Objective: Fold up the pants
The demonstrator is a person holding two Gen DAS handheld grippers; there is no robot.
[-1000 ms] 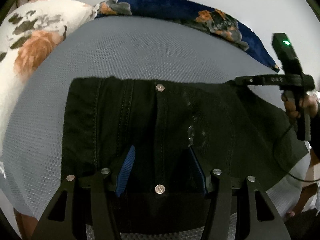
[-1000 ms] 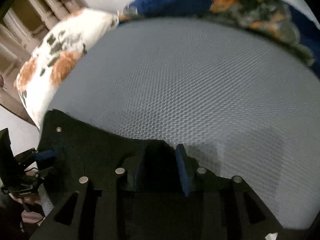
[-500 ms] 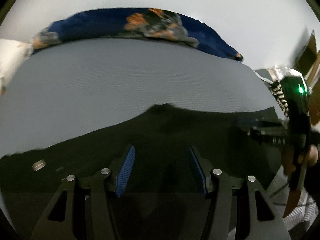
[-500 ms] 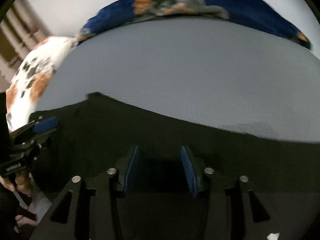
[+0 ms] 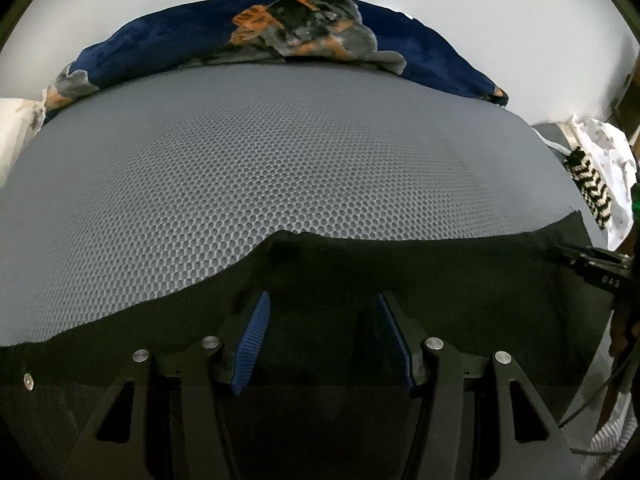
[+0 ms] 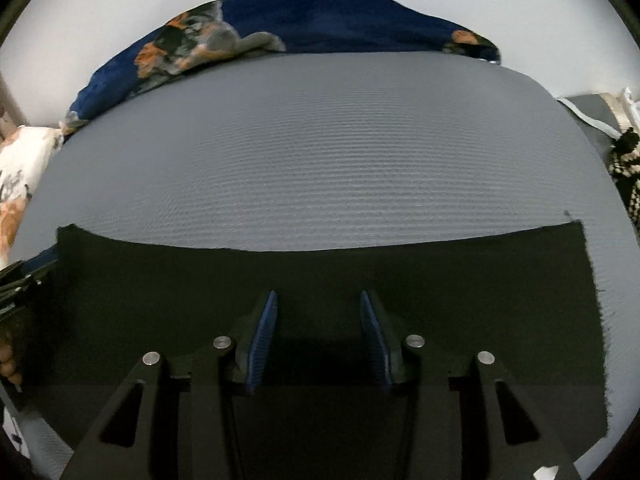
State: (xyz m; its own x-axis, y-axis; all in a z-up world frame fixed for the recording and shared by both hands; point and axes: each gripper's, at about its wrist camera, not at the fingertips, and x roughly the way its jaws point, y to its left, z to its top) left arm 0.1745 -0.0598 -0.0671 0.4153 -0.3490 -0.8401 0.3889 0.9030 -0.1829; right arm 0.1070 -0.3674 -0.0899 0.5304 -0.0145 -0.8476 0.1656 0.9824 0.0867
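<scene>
Because the black pants [image 6: 440, 300] lie spread across the near part of the grey mesh mattress [image 6: 320, 140] with nothing gripped, we judge the main risk to be a poor pick-up: a bite on the top layer alone would drag that layer off the one beneath and skew the fold. In the left view the far edge of the cloth humps up at the middle [image 5: 288, 240], and folding over that hump would likely set a crease. The fabric is so dark that we cannot make out seams or layers, so where to bite is hard to judge.

Our left gripper [image 5: 322, 332] hovers low over the pants, jaws spread with only cloth showing between the blue pads. Our right gripper [image 6: 318, 332] sits likewise, jaws spread and holding nothing, aimed across the bed toward the navy floral blanket [image 6: 320, 20] along the far edge. Whether either touches the fabric we cannot tell. A white floral pillow [image 6: 16, 168] lies at the left, and a black-and-white knitted piece [image 5: 592, 184] at the right.
</scene>
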